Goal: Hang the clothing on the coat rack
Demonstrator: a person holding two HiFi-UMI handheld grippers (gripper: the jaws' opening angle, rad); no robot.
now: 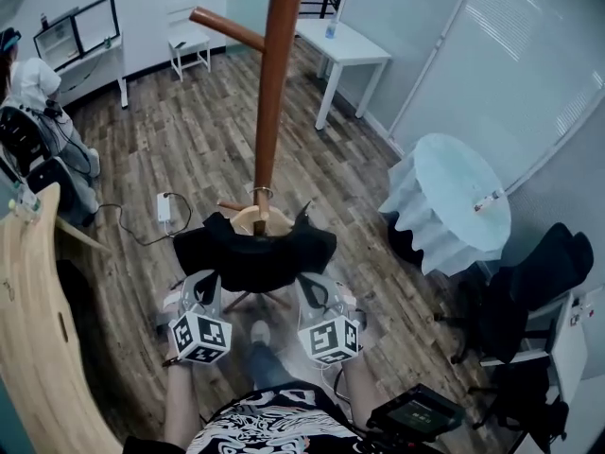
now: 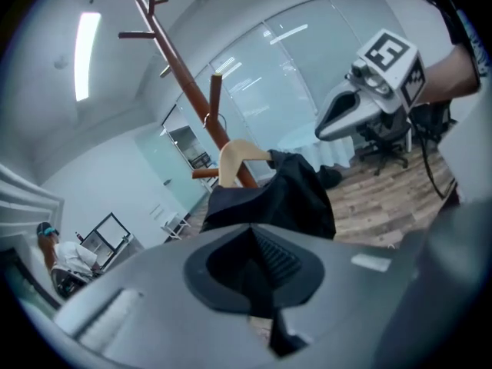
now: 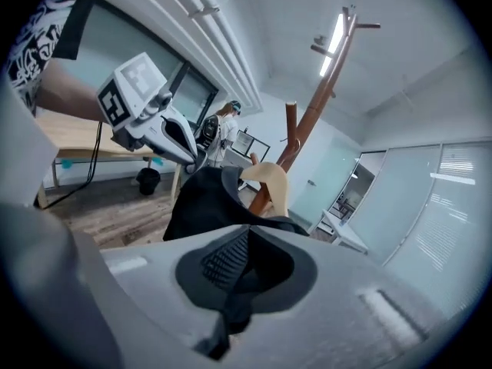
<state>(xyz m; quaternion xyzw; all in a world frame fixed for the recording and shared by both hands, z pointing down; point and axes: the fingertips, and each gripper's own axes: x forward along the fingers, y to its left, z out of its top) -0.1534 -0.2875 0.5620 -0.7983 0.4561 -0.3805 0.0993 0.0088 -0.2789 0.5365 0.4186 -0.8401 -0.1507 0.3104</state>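
Note:
A black garment (image 1: 255,253) hangs on a pale wooden hanger (image 1: 260,220) beside the lower part of the brown coat rack pole (image 1: 274,83). My left gripper (image 1: 210,277) is shut on the garment's left lower edge, and my right gripper (image 1: 307,282) is shut on its right lower edge. In the left gripper view the jaws (image 2: 257,271) pinch black cloth, with the hanger (image 2: 240,156) and garment (image 2: 284,194) just beyond. The right gripper view shows the same: its jaws (image 3: 242,275) are closed on cloth below the hanger (image 3: 269,179). The rack's pegs (image 2: 146,33) stand high above.
A round table with a white cloth (image 1: 454,197) stands to the right, with black chairs (image 1: 529,291) behind it. A white desk (image 1: 345,45) is at the back and a curved wooden desk (image 1: 38,329) at the left. A power strip (image 1: 163,206) lies on the floor. A person (image 1: 33,83) is at the far left.

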